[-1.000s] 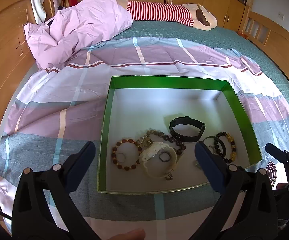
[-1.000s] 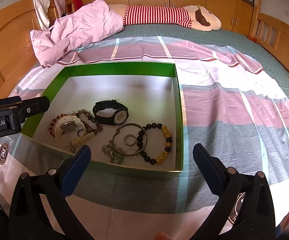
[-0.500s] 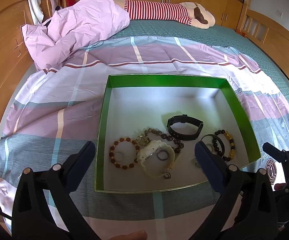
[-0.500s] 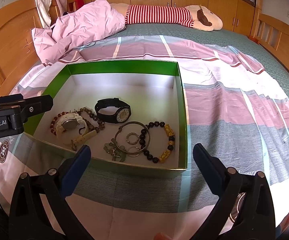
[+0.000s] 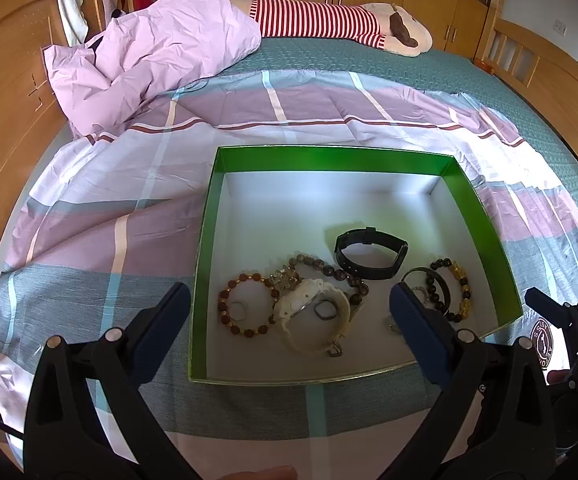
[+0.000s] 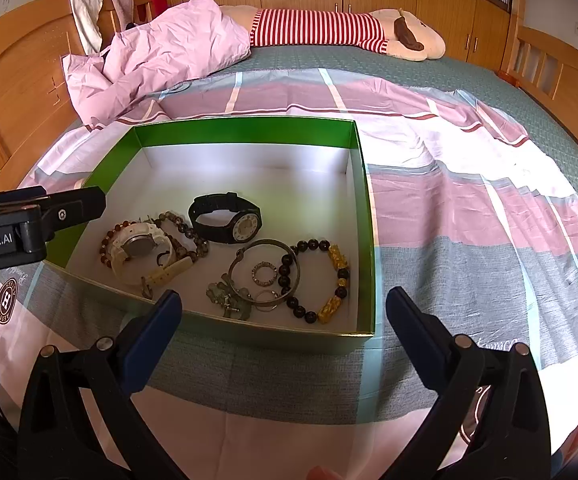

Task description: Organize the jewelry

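Observation:
A green box (image 5: 205,264) (image 6: 365,200) with a white floor lies on the bed. In it lie a black watch (image 5: 371,253) (image 6: 225,224), a white watch (image 5: 313,316) (image 6: 137,248), a red-brown bead bracelet (image 5: 245,308), a black-and-gold bead bracelet (image 5: 453,288) (image 6: 325,280), a metal bangle (image 6: 265,268) and small rings. My left gripper (image 5: 289,312) is open and empty above the box's near edge. My right gripper (image 6: 281,316) is open and empty over the box's near right corner.
The bed has a pink, grey and white checked sheet (image 5: 109,240). A crumpled pink duvet (image 5: 149,60) and a striped plush toy (image 5: 329,24) lie at the far end. Wooden bed rails (image 6: 549,80) and cupboards surround the bed.
Both grippers have drifted slightly relative to the box, the right one a little nearer. Both stay open. The jewelry has not moved.

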Available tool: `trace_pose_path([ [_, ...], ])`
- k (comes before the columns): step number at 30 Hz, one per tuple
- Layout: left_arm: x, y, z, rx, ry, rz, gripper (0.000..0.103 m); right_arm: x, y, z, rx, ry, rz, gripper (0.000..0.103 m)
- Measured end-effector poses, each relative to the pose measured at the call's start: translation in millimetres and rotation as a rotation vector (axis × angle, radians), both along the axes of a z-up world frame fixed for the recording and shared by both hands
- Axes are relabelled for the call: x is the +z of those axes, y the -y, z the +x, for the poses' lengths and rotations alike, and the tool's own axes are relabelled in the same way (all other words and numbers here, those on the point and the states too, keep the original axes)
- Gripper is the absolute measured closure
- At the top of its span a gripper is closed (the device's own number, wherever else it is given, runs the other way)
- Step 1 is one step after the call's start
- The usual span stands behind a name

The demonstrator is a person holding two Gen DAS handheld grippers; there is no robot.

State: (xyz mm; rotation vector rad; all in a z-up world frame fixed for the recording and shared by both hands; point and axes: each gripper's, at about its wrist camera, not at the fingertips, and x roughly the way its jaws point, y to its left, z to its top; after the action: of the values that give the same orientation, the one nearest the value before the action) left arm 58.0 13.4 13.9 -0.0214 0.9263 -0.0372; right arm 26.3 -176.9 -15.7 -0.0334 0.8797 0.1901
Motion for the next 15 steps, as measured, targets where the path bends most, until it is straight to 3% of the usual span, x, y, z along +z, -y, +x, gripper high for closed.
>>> trace_pose_path([
  [15, -1.5, 3.4, 0.1, -0.013, -0.007, 0.014, 0.004, -3.0, -0.5, -0.8, -0.001, -0.004, 0.0, 0.003],
])
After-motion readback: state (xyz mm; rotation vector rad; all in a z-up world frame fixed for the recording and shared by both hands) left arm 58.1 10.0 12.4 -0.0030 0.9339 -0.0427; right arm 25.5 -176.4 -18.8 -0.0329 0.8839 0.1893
